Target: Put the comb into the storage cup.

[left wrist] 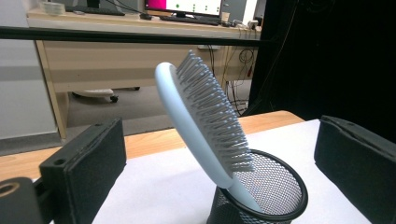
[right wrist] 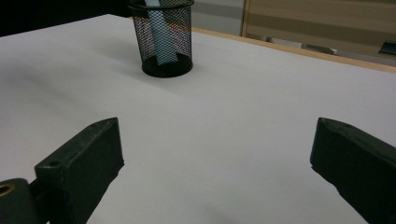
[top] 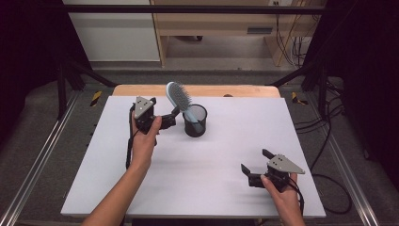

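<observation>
Both grippers' fingers gape wide; hairbrush (top: 179, 97) stands (handle down) in mesh cup (top: 195, 123).

Even overhead light, soft shadows on the white table (top: 197, 165), dark surroundings, slightly soft focus.

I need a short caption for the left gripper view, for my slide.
Open left tool facing a pale blue hairbrush that stands tilted, handle down, in a black mesh cup.
</observation>
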### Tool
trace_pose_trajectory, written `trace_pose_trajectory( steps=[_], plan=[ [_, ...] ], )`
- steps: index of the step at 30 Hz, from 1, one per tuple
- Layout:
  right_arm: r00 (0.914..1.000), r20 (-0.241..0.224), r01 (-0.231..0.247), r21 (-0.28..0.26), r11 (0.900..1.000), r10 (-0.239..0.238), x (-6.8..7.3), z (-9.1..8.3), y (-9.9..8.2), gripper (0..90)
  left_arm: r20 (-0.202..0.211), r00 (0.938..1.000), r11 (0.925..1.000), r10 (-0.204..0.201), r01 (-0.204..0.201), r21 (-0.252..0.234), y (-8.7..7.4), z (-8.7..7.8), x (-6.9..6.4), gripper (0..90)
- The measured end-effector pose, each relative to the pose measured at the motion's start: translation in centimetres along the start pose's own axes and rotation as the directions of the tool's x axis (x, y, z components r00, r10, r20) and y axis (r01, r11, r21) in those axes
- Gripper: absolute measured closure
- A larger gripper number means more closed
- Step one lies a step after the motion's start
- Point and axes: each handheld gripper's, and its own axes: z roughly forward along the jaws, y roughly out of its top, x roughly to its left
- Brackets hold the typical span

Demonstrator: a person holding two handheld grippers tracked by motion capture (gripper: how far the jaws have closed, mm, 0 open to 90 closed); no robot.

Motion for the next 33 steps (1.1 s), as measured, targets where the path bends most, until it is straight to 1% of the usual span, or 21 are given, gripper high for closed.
trace_pose_trajectory(
  steps=[3,6,10,15,19,22,25,33],
  plan=[
    [1.0000,0.000,0.000,0.000,1.0000,0.000,0.0,0.0,0.0,2.8,-0.001,1.0000,1.0000,0.000,0.000,0.001,0.0,-0.2,0.2,2.3],
    [1.0000,0.000,-0.002,-0.001,1.0000,0.002,0.0,0.0,0.0,2.9,0.000,0.9999,0.9999,0.016,-0.016,0.003,0.1,-0.5,0.2,2.3],
    [1.0000,-0.004,-0.003,0.001,1.0000,0.003,0.0,0.0,0.0,2.9,-0.001,0.9997,0.9997,0.024,-0.024,0.001,0.3,-0.9,0.4,2.1],
    [1.0000,-0.005,-0.004,0.001,1.0000,0.004,0.0,0.0,0.0,2.8,-0.007,0.9997,0.9997,0.024,-0.024,-0.004,0.8,-1.4,0.8,1.9],
    [1.0000,-0.003,-0.004,0.001,1.0000,0.004,0.0,0.1,0.0,2.9,-0.005,0.9999,0.9999,0.010,-0.010,-0.009,1.0,-1.9,1.1,1.8],
    [1.0000,-0.002,-0.006,0.002,1.0000,0.006,0.0,0.0,0.0,2.8,-0.001,0.9998,0.9998,0.018,-0.018,-0.008,1.3,-2.3,1.2,1.8],
    [1.0000,0.001,-0.005,0.003,1.0000,0.005,0.0,0.1,0.0,2.9,0.003,0.9999,0.9998,0.017,-0.017,-0.009,1.6,-2.8,1.4,1.8],
    [1.0000,0.001,-0.003,0.002,1.0000,0.003,0.0,0.1,0.0,2.8,0.000,0.9998,0.9996,0.022,-0.022,-0.018,2.1,-3.8,1.9,1.8]
  ],
)
